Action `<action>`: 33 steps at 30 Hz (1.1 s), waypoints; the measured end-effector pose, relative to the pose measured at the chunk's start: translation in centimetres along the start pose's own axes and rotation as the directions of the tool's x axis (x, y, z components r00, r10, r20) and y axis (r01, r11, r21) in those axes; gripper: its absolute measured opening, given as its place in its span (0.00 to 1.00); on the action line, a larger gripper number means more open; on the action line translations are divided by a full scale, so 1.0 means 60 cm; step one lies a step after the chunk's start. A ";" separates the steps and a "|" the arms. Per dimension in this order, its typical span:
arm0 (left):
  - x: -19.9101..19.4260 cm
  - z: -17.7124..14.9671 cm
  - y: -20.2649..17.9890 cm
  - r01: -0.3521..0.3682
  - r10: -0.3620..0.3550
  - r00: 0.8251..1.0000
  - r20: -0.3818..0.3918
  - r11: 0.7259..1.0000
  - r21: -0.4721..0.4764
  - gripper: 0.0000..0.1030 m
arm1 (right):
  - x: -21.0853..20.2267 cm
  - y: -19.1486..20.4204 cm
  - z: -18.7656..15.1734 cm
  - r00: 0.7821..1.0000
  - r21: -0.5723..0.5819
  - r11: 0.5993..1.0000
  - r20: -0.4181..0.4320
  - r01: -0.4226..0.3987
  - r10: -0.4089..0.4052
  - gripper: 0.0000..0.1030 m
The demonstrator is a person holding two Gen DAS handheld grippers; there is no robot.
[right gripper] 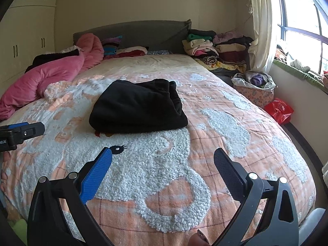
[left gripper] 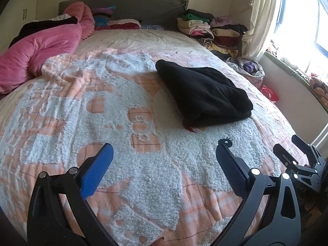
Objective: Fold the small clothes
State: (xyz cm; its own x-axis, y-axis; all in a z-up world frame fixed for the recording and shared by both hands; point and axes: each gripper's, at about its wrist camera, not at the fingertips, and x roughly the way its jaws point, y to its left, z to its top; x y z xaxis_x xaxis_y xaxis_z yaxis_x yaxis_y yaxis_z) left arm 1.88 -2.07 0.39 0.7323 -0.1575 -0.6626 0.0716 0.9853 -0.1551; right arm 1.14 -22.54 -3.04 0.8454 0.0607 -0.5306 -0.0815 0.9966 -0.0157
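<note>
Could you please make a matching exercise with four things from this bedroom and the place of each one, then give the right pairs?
Things:
1. black garment
2. pink quilt
3. red bag
4. stack of folded clothes

Places:
A. on the floor under the window
B. bunched along the bed's left edge
C. by the headboard's right end, near the curtain
D. middle of the bedspread, ahead of both open tongs

Pairs: 1-D, 2-B, 3-A, 4-C

Bright window with cream curtain; cream wardrobe beside grey headboard.
</note>
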 end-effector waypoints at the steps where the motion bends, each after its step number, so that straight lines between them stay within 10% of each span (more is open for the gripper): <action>1: 0.000 0.000 0.000 -0.005 0.005 1.000 -0.002 1.000 0.000 0.91 | 0.000 0.000 0.000 1.000 0.001 1.000 -0.001 0.001 -0.001 0.96; 33: 0.000 0.001 0.001 -0.034 0.034 0.999 -0.007 0.999 0.006 0.91 | -0.001 0.000 -0.006 1.000 -0.002 1.000 -0.013 -0.007 0.007 0.96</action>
State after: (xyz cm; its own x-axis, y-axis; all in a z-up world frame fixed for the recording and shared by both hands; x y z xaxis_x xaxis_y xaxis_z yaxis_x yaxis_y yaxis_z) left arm 1.92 -2.03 0.46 0.7293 -0.1242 -0.6729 0.0508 0.9905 -0.1278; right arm 0.90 -22.55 -3.31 0.8378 0.0673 -0.5419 -0.0889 0.9960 -0.0137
